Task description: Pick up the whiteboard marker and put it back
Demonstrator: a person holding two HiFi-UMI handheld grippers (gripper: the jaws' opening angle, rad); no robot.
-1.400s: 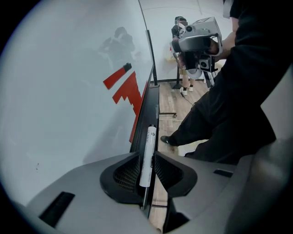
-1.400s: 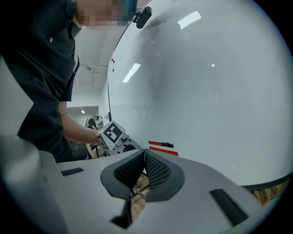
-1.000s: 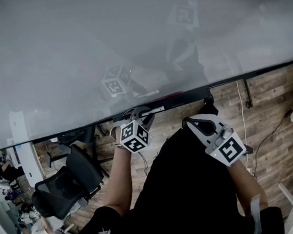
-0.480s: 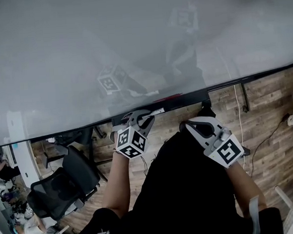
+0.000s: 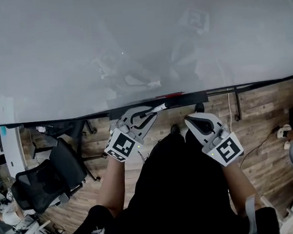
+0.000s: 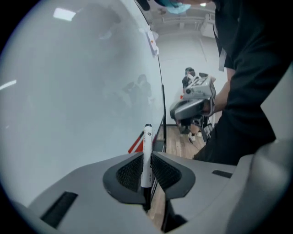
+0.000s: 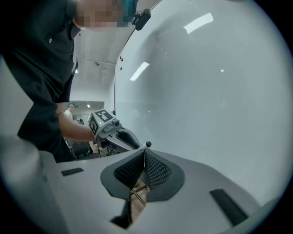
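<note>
The whiteboard marker is white with a black cap. It stands upright between the jaws of my left gripper, which is shut on it. In the head view the marker sticks out of the left gripper toward the black tray along the whiteboard's lower edge, just below it. My right gripper sits to the right, a little below the tray, its jaws shut on nothing. The right gripper view shows its shut jaws, and beyond them the left gripper with the marker's tip.
The large whiteboard fills the upper head view. A red object lies on the tray right of the marker. A black office chair stands on the wood floor at the left. Cables hang at the right.
My left gripper has turned and shifted slightly right along the tray, still holding the marker. The right gripper has barely moved. The head view has tilted a little.
</note>
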